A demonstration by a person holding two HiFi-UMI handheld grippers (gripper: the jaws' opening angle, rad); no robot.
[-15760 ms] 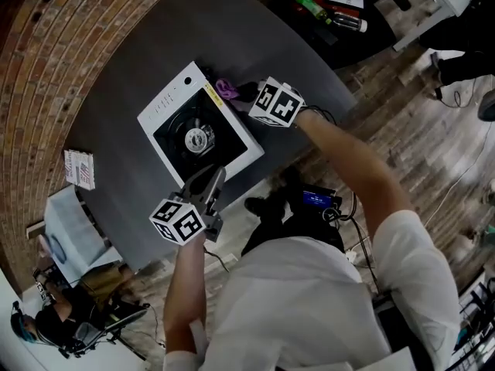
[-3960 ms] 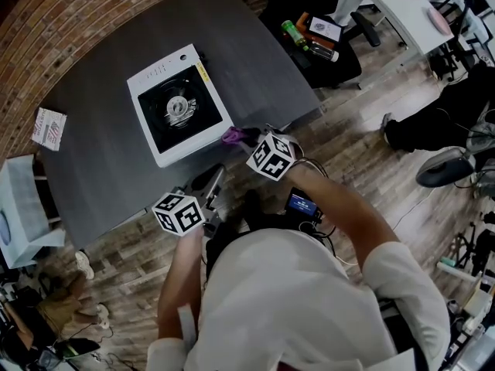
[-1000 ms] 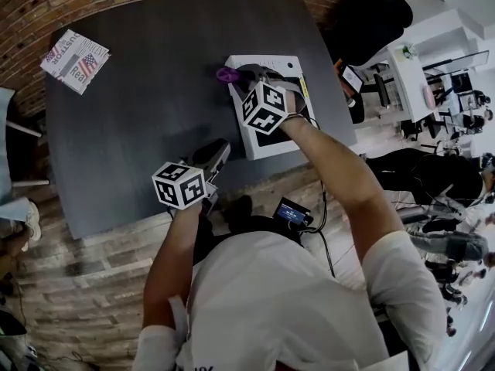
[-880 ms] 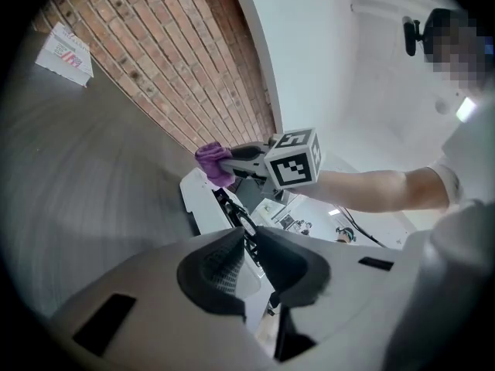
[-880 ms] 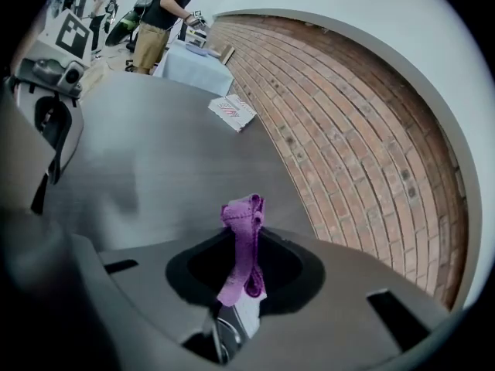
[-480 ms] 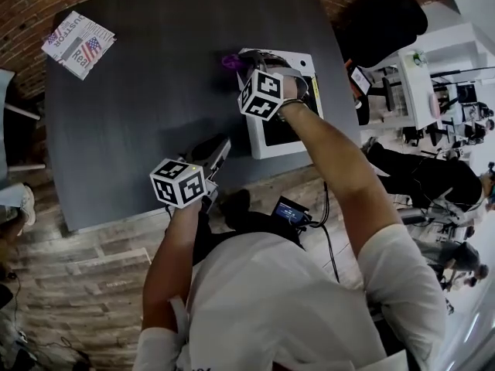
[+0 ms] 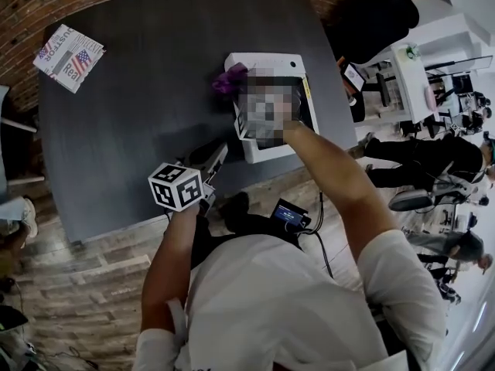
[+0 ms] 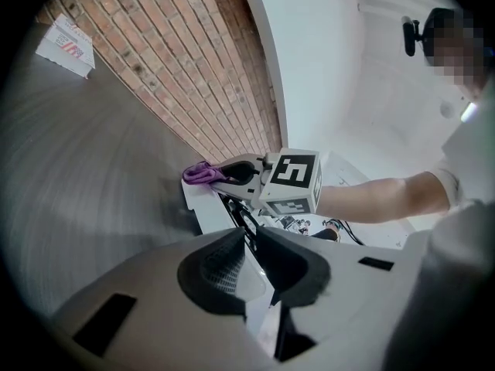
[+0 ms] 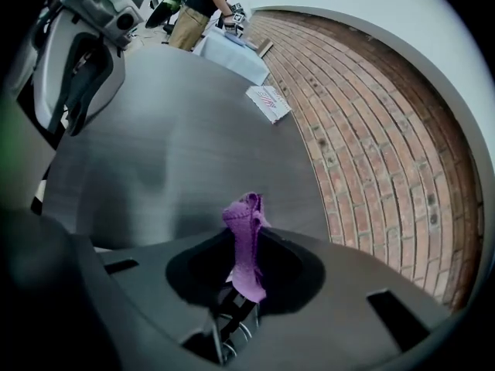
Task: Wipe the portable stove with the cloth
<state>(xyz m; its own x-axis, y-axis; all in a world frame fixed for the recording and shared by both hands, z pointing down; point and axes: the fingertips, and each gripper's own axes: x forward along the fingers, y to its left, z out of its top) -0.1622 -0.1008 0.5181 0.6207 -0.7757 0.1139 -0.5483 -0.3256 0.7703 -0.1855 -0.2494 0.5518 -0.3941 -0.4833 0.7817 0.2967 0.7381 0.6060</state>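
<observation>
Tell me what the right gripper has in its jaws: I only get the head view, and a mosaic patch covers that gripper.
Observer: In the right gripper view, the right gripper has its jaws shut on a purple cloth, which pokes out past their tips.
Operator: And the other one?
Observer: Its own view shows the left gripper with its jaws together and nothing between them.
Operator: Is the cloth on the stove?
Observer: The left gripper view shows the cloth at the white stove's top corner. Whether it touches, I cannot tell.
</observation>
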